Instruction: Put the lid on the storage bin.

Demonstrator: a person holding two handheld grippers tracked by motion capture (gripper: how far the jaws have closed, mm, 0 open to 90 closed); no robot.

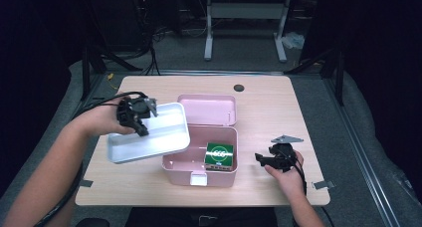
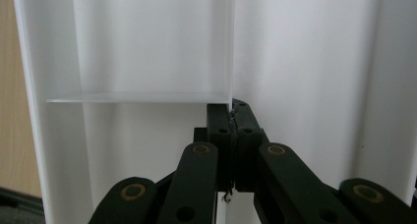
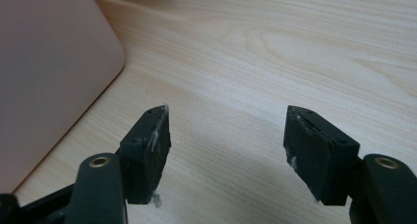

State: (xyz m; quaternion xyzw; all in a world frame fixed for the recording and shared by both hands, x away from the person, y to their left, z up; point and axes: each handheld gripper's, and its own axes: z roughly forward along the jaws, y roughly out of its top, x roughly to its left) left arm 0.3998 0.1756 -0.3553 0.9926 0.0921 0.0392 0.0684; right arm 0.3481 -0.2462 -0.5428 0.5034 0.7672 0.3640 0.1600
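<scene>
A white divided tray [image 1: 149, 135] is held tilted in the air, overlapping the left rim of an open pink box [image 1: 199, 162]. My left gripper [image 1: 141, 120] is shut on the tray's thin divider wall; in the left gripper view the black jaws [image 2: 231, 117] pinch that wall [image 2: 231, 47] edge-on. Inside the pink box lies a green package [image 1: 219, 156]. The box lid [image 1: 208, 110] stands folded back behind it. My right gripper [image 1: 262, 159] rests open at the box's right, low over the tabletop, with nothing between its pads [image 3: 152, 145]. The pink box side [image 3: 49, 76] shows in the right gripper view.
The wooden table [image 1: 268, 107] has a dark round grommet hole [image 1: 239, 87] near its far edge. Bare tabletop [image 3: 275, 62] lies ahead of the right gripper. Cables trail from the left gripper off the table's left side. Dark floor and a desk frame lie beyond.
</scene>
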